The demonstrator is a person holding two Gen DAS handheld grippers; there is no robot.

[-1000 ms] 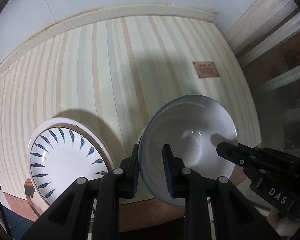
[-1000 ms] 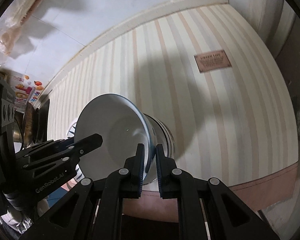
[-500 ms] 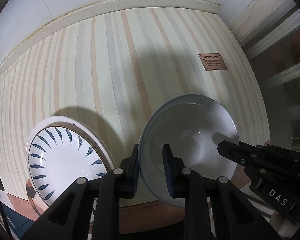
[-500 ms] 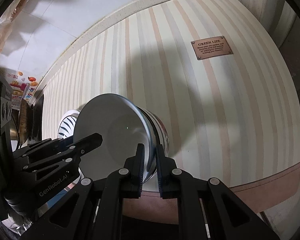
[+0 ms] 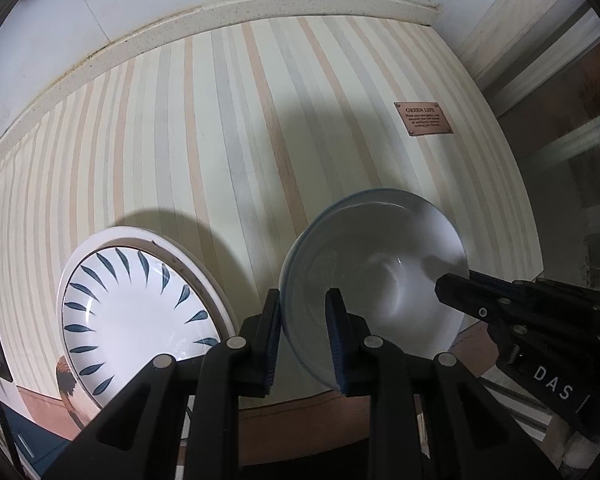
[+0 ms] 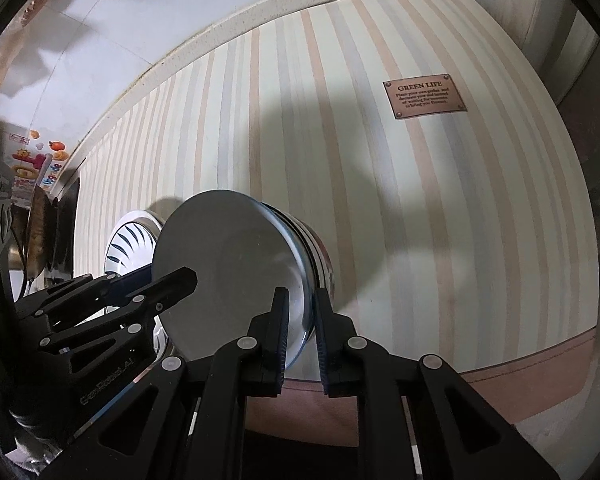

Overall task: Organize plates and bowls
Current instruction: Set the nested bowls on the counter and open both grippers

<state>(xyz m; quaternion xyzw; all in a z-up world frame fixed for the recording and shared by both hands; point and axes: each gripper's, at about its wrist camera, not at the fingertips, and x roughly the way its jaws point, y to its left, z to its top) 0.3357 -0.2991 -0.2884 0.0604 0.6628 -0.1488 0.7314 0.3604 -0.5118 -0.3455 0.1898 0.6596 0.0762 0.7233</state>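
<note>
1. While the left tool (image 5: 304, 296) stays clamped on the near rim of the pale, blue-edged glazed ceramic bowl (image 5: 380, 272), the right tool (image 6: 302, 292) on the opposite rim is starting to ease its jaws apart, with the rim still between its pads.
2. Otherwise little has changed over the last second: the bowl sits in the same place between the two tools, and both views have barely shifted.
3. I read this as the start of the release, so the bowl has probably reached its spot.
4. The bowl is low over, or already resting on, the striped cream, peach and grey cloth (image 5: 220, 140) that covers the bench, near its front edge. Contact underneath is hidden.
5. Just beside it on the left lies a round white plate with dark blue leaf strokes (image 5: 132, 304), flat on the cloth.
6. The bowl's inside is smooth and glossy with a small highlight. Its outer wall shows dark bands, and I cannot tell whether those belong to a second bowl nested beneath.
7. A small brown rectangular label (image 5: 423, 118) is fixed to the matte cloth farther back.
</note>
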